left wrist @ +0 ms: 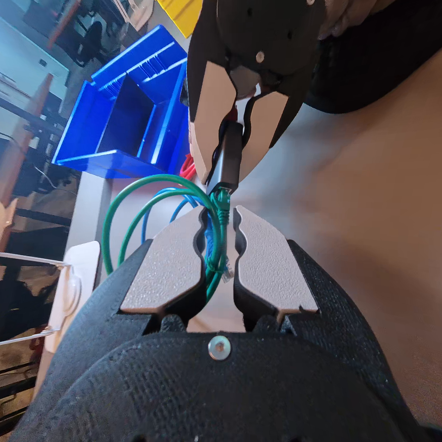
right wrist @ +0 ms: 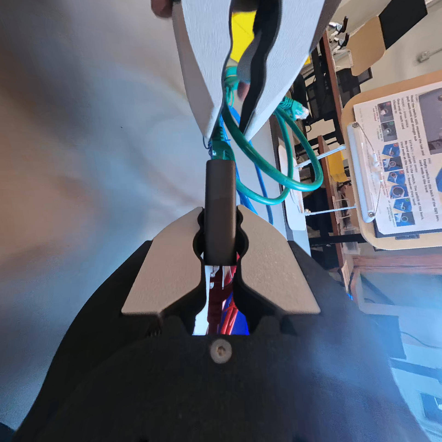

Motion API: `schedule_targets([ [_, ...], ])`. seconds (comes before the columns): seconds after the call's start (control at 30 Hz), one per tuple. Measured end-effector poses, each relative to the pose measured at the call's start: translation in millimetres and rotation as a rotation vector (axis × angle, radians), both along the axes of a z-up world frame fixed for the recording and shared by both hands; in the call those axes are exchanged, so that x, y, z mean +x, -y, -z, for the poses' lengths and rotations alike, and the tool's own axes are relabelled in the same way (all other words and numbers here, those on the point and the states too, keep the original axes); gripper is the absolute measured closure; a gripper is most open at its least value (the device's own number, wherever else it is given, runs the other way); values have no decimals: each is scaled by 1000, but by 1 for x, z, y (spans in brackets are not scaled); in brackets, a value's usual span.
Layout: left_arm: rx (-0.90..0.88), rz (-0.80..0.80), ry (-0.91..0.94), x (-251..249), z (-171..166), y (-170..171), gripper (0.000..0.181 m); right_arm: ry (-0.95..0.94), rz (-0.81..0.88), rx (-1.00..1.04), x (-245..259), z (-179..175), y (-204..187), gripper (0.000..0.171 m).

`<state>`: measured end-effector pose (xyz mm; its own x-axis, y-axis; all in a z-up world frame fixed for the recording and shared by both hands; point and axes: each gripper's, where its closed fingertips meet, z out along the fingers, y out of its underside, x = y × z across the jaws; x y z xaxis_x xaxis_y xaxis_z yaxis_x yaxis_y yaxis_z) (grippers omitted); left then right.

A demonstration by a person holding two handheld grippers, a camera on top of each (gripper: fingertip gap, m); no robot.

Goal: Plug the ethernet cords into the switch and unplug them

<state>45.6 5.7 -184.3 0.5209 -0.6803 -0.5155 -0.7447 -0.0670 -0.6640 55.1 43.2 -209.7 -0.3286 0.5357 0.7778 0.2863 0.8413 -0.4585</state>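
Observation:
My right gripper point(right wrist: 220, 212) is shut on a small dark grey switch point(right wrist: 220, 210), held off the table. A green ethernet cord's plug point(right wrist: 221, 151) sits in the switch's far end. A red cord point(right wrist: 215, 301) runs from its near end. My left gripper point(left wrist: 220, 210) faces the switch point(left wrist: 229, 157) with its jaws slightly apart. The green cord's boot point(left wrist: 223, 215) and a blue cord point(left wrist: 210, 241) pass loosely between them. The green cord's free plug point(right wrist: 295, 108) hangs loose. The left gripper point(right wrist: 230, 134) and the right gripper point(left wrist: 223, 177) each show in the other's view.
A blue bin point(left wrist: 124, 124) and a yellow bin point(left wrist: 181, 14) stand on the white table beyond the grippers. More red cords point(left wrist: 189, 167) lie beside the blue bin. An illustrated instruction sheet on a stand point(right wrist: 394, 162) stands to the right. Left tips to right tips: about 5 centimetres.

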Motion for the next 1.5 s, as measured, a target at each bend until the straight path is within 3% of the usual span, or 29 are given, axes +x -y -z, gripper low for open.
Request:
schedule_targets([
  [0.33,73,20,-166,14,-3,3,150,39,35,-36,-4,6,6,150],
  [0.43,70,37,-213,16,9,1,162,44,1,-99,-8,3,23,150],
  [0.67,-35,14,-65,6,4,4,161,-38,-13,-248,-3,-29,31,133],
  [0.77,-45,15,-47,7,2,4,161,-16,-13,-231,2,-36,35,136],
  [0.83,-39,8,-93,6,4,3,161,35,-16,-202,3,-29,38,150],
  [0.93,-10,5,-123,7,2,5,162,114,-7,-173,3,-26,39,152],
  [1.03,118,-18,-46,2,-35,8,160,98,-19,-180,3,-54,39,152],
  [1.17,366,-136,117,-42,-120,30,160,96,58,-126,13,-118,8,152],
  [1.27,383,-181,325,-76,-146,58,163,110,165,-126,23,-173,-31,151],
  [1.33,314,-231,395,-96,-126,68,162,122,265,-89,29,-205,-66,152],
  [1.5,103,-336,350,-123,-25,78,159,306,600,146,44,-240,-179,152],
])
